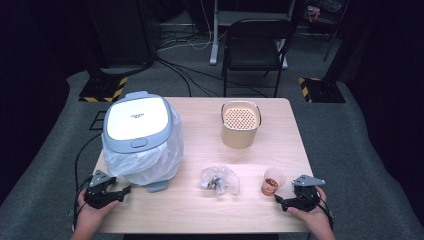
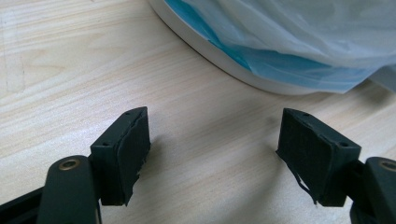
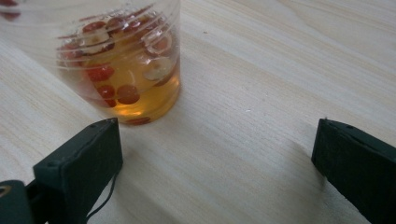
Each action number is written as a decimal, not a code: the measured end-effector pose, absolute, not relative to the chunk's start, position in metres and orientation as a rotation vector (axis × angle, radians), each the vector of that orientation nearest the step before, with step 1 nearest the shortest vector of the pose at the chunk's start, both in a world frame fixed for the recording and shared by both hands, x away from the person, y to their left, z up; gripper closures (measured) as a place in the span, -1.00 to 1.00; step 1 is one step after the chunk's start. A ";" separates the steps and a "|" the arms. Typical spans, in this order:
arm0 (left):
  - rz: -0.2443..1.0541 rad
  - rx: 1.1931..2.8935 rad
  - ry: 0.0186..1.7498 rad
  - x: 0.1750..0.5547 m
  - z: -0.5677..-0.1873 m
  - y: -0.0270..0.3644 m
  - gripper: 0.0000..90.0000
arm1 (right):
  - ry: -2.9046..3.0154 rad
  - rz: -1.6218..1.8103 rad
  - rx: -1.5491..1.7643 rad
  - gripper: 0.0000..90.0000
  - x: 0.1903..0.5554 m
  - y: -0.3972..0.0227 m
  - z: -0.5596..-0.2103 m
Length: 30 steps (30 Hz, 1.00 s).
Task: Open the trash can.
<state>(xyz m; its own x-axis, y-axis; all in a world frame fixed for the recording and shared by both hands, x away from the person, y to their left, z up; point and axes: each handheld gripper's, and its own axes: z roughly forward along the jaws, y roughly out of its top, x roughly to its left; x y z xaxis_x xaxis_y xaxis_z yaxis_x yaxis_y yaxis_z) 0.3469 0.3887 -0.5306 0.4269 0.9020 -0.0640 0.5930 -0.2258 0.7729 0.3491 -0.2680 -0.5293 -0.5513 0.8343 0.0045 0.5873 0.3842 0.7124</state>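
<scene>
Presently both grippers rest at the near edge of the wooden table, jaws spread wide and empty. The right gripper points at a clear plastic cup standing upright just ahead of its left jaw and a little outside the gap; no pad touches it. The cup holds amber liquid with red berries and pale slices, possibly a fruit tea, though the close view is too blurred to confirm.

Handling judgement: the cup looks thin-walled, light and easily squashed, and the liquid will slop if it is tilted. Hold should be taken across the lower body, below the liquid line, with gentle pressure and the cup kept upright.

The left gripper lies just short of a lidded white bin lined with a loose plastic bag, whose base curves past ahead of its jaws. A crumpled clear bag of scraps lies between the two grippers, and a perforated strainer pot stands well beyond the cup.
</scene>
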 end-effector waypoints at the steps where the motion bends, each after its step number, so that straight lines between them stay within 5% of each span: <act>1: 0.502 1.923 1.274 0.347 -0.530 0.390 -0.44 | 2.293 0.964 1.236 -0.97 0.349 -0.268 -0.529; 12: 0.518 1.897 1.291 0.342 -0.530 0.392 -0.25 | 2.293 0.963 1.236 -0.97 0.349 -0.268 -0.529; 30: 0.414 1.908 1.208 0.321 -0.486 0.387 0.76 | 2.293 0.963 1.236 -0.97 0.349 -0.268 -0.529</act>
